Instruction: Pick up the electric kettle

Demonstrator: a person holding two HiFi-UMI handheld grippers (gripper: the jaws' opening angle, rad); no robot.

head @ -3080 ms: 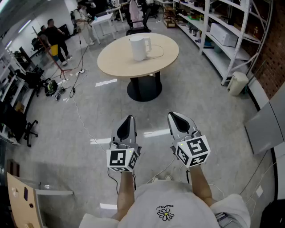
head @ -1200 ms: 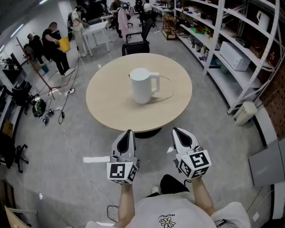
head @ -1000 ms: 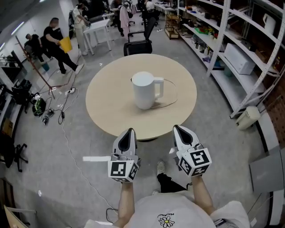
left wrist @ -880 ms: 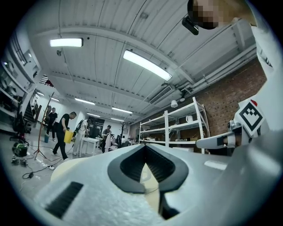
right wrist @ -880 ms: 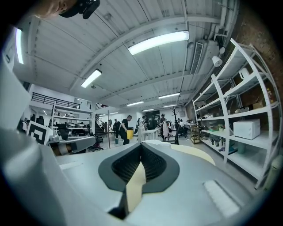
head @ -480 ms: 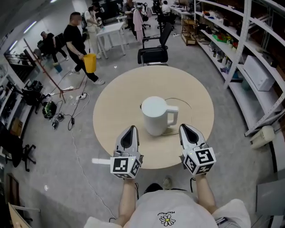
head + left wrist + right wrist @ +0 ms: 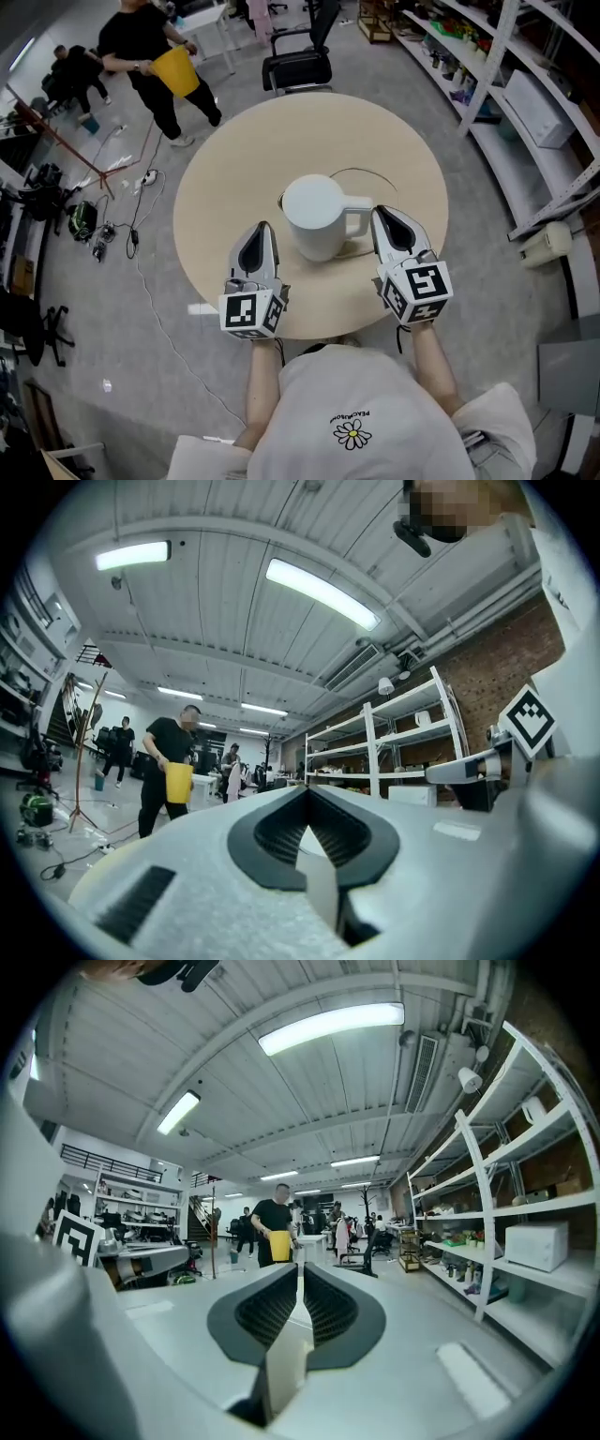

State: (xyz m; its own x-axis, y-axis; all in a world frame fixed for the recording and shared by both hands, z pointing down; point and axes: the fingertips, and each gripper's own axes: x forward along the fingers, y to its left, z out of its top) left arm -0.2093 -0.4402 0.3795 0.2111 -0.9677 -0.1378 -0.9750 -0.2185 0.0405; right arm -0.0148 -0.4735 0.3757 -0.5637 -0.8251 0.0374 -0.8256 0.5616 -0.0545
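A white electric kettle [image 7: 314, 216] stands upright near the middle of a round beige table [image 7: 234, 150], its handle [image 7: 360, 217] turned to the right. A thin cord [image 7: 366, 174] loops on the tabletop behind it. My left gripper [image 7: 260, 229] hovers over the table just left of the kettle, its jaws shut and empty. My right gripper [image 7: 382, 215] sits just right of the handle, jaws together with nothing between them. Neither touches the kettle. Both gripper views look level across the room and do not show the kettle.
A person carrying a yellow bucket [image 7: 176, 69] walks beyond the table at the upper left. A black office chair [image 7: 298, 58] stands behind the table. Metal shelving [image 7: 525, 84] runs along the right, with a white bin [image 7: 547, 242] beside it. Cables [image 7: 141, 187] lie on the floor at left.
Both grippers have moved forward from short of the table to over its near edge, flanking the kettle. The person with the bucket has walked closer. The jaws stay together.
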